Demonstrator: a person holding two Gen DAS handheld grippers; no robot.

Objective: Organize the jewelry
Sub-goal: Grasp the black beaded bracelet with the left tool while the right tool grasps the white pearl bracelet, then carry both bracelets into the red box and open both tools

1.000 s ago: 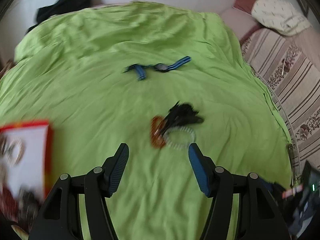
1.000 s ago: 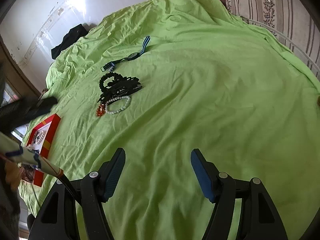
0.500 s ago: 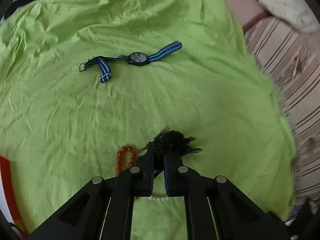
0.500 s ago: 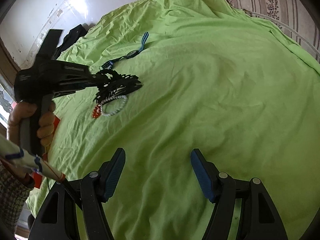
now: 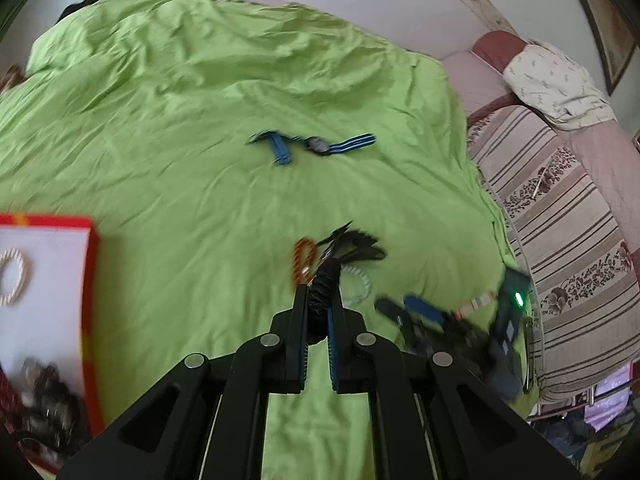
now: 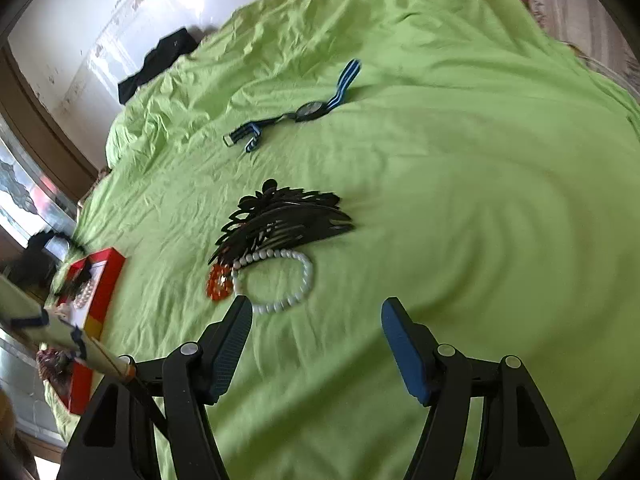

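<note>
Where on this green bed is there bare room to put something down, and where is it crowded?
Bare green sheet spreads wide to the right of the black hair clips and the watch. Another free patch lies between the red box and the orange beads. It is crowded where clips, orange beads and white bead bracelet pile together.

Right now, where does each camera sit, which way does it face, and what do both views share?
Left wrist: on the left tool, angled down at the green bedspread; its fingers are shut on a black scrunchie, right tool at lower right.
Right wrist: on the right tool, open, angled down at the white bead bracelet and black comb.
Shared: striped watch, orange bracelet, red box.
</note>
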